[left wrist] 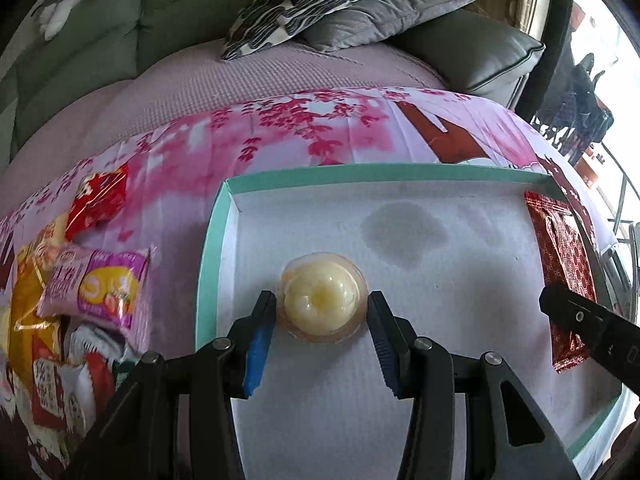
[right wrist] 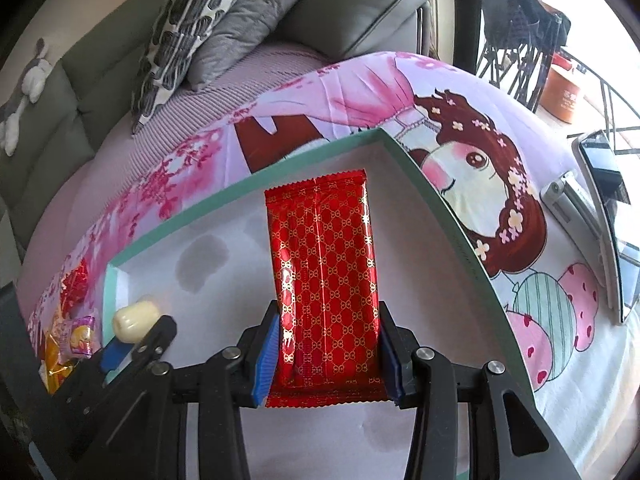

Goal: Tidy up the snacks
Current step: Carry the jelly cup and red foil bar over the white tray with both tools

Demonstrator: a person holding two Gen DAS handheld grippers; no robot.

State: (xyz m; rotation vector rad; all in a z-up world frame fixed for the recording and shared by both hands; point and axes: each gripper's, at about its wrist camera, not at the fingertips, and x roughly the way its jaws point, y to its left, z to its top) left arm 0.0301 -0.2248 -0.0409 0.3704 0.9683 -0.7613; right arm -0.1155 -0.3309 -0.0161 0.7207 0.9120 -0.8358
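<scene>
A shallow box with a teal rim (left wrist: pixel 210 248) and white floor lies on a pink cartoon bedsheet; its rim also shows in the right wrist view (right wrist: pixel 436 200). My left gripper (left wrist: pixel 322 312) has its jaws on both sides of a pale yellow jelly cup (left wrist: pixel 322 300) that rests on the box floor. My right gripper (right wrist: pixel 329 344) has its jaws against both edges of a red patterned packet (right wrist: pixel 326 264) lying flat in the box's right side. The packet also shows in the left wrist view (left wrist: pixel 564 264), the cup in the right wrist view (right wrist: pixel 134 318).
A pile of snack packets (left wrist: pixel 80 280) lies left of the box on the sheet. Cushions (left wrist: pixel 320 4) and a grey sofa back stand behind. A phone (right wrist: pixel 604 200) lies right of the box. A damp-looking grey stain (left wrist: pixel 404 232) marks the box floor.
</scene>
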